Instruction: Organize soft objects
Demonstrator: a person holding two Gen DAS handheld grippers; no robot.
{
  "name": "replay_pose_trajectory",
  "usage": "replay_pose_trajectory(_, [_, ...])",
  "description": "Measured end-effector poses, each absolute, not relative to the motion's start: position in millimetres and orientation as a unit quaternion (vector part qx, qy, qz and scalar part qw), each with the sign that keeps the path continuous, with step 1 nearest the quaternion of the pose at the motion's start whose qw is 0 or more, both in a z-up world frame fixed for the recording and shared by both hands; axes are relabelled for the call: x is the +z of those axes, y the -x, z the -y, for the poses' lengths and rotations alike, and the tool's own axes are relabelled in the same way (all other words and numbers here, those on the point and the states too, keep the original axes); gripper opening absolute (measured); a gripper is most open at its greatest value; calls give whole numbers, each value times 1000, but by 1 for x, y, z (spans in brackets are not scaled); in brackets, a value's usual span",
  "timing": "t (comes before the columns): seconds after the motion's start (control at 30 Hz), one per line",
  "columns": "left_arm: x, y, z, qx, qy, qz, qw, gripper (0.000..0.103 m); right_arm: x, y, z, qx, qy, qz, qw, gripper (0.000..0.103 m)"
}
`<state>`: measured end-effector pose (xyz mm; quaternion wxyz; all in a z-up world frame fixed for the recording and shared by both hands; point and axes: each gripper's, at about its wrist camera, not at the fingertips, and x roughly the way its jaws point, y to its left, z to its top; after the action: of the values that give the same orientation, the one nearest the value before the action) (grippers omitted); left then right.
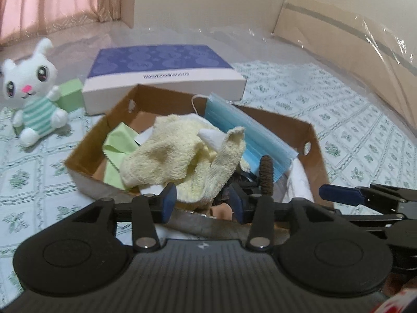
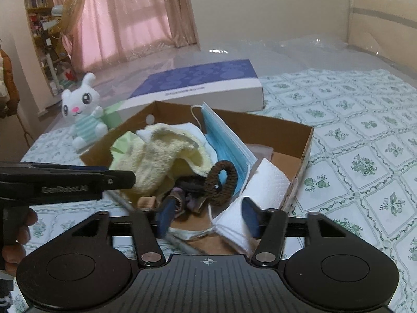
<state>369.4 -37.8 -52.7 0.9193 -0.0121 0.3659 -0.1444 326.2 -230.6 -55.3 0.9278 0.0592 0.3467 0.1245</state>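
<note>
A brown cardboard box (image 1: 312, 140) (image 2: 302, 140) on the bed holds a yellow towel (image 1: 172, 154) (image 2: 161, 156), a blue face mask (image 1: 250, 133) (image 2: 226, 140), a green cloth (image 1: 117, 140), a brown hair tie (image 1: 266, 174) (image 2: 221, 182), white tissue (image 2: 265, 182) and dark small items. My left gripper (image 1: 203, 203) is open at the box's near edge, the towel's lower end between its pads. My right gripper (image 2: 208, 216) is open over the near end of the box, beside the tissue. A white plush rabbit (image 1: 34, 91) (image 2: 83, 109) sits left of the box.
A purple-topped flat white box (image 1: 161, 75) (image 2: 203, 86) lies behind the cardboard box. A green block (image 1: 71, 94) stands beside the rabbit. The bed has a floral sheet (image 2: 365, 143). Pink curtains (image 2: 125, 13) and a shelf (image 2: 39, 13) stand behind.
</note>
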Motion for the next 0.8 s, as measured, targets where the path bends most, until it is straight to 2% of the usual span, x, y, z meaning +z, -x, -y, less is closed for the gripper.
replay_pose_trajectory(0.23, [-26, -318, 24, -128, -1, -345, 930, 63, -34, -293, 224, 135, -57, -332, 932, 68])
replay_pose_trajectory(0.5, [-8, -257, 6, -90, 4, -347, 933, 71, -14, -250, 217, 155, -58, -322, 932, 69])
replay_pose_trajectory(0.7, [7, -211, -6, -59, 12, -339, 939, 82, -6, -221, 213, 156, -57, -328, 930, 70])
replay_pose_trajectory(0.8, [14, -187, -10, -44, 8, -336, 941, 83, -4, -207, 213, 159, -60, -332, 928, 70])
